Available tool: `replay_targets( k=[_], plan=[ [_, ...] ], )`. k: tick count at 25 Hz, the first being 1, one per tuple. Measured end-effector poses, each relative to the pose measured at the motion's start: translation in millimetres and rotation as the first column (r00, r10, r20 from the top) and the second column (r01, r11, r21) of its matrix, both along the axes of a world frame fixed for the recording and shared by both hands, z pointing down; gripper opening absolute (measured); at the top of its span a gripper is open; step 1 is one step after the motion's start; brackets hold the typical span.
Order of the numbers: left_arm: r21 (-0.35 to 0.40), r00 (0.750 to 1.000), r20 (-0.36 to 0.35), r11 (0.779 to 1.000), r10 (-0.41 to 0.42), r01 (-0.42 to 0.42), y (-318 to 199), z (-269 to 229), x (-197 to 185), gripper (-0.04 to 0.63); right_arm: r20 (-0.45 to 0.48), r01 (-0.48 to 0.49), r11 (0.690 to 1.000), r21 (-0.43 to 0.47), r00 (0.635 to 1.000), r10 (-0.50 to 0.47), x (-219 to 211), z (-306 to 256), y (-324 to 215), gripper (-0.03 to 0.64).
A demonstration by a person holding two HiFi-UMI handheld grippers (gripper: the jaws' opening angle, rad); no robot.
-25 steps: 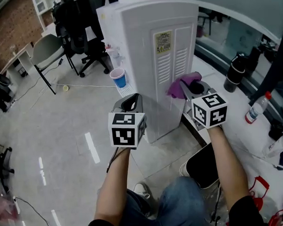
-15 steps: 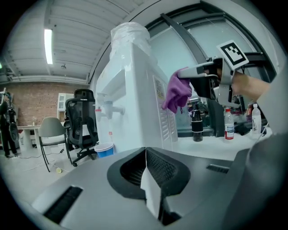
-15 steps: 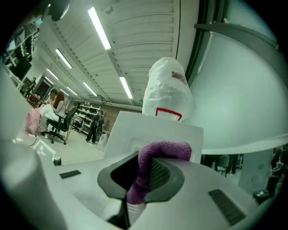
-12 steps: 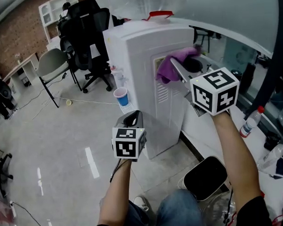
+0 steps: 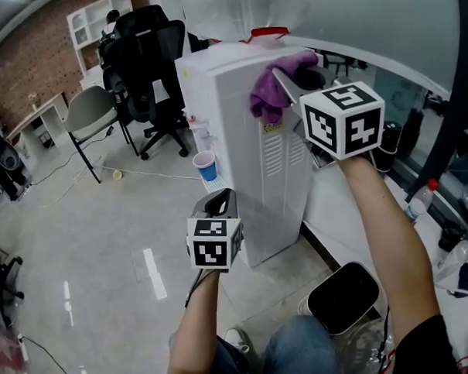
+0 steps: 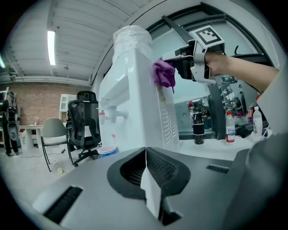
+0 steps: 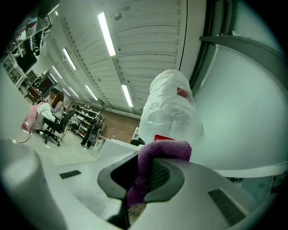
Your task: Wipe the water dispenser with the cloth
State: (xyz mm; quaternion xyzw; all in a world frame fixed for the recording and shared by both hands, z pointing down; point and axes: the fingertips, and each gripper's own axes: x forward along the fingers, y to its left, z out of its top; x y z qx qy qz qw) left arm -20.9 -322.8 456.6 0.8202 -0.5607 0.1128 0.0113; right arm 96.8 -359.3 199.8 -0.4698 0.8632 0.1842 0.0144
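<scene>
The white water dispenser (image 5: 240, 151) stands ahead with its vented rear panel toward me. My right gripper (image 5: 291, 83) is shut on a purple cloth (image 5: 272, 88), which it presses against the panel's upper edge near the top. The right gripper view shows the cloth (image 7: 155, 155) bunched between the jaws, with the plastic-wrapped bottle (image 7: 171, 108) above. My left gripper (image 5: 219, 200) hangs lower, in front of the dispenser's corner and apart from it, shut with nothing in it. From the left gripper view, the cloth (image 6: 164, 74) and right gripper (image 6: 180, 63) show high on the dispenser (image 6: 130, 103).
A blue cup (image 5: 206, 166) sits under the taps on the dispenser's far side. Black office chairs (image 5: 147, 62) and a grey chair (image 5: 87, 111) stand at the back left. A counter with bottles (image 5: 417, 205) runs along the right. A black stool (image 5: 343, 294) is near my feet.
My right gripper has lifted the cloth up the rear panel from its middle to the top edge. The left gripper has stayed about where it was.
</scene>
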Motion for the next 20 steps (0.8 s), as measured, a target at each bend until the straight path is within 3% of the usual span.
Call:
replay_targets(
  k=[10,20],
  plan=[
    [-0.001,0.999,-0.031,1.000,0.011,-0.011,-2,2,0,0.028,-0.014,-0.007,0.998,-0.068,1.000,0.006,-4,61,-10,0.040],
    [-0.009,1.000,-0.019,1.000,0.016,-0.016,-2,5,1,0.028,0.010,-0.004,0.988,-0.156,1.000,0.005,-6,125,-15,0.040]
  ],
)
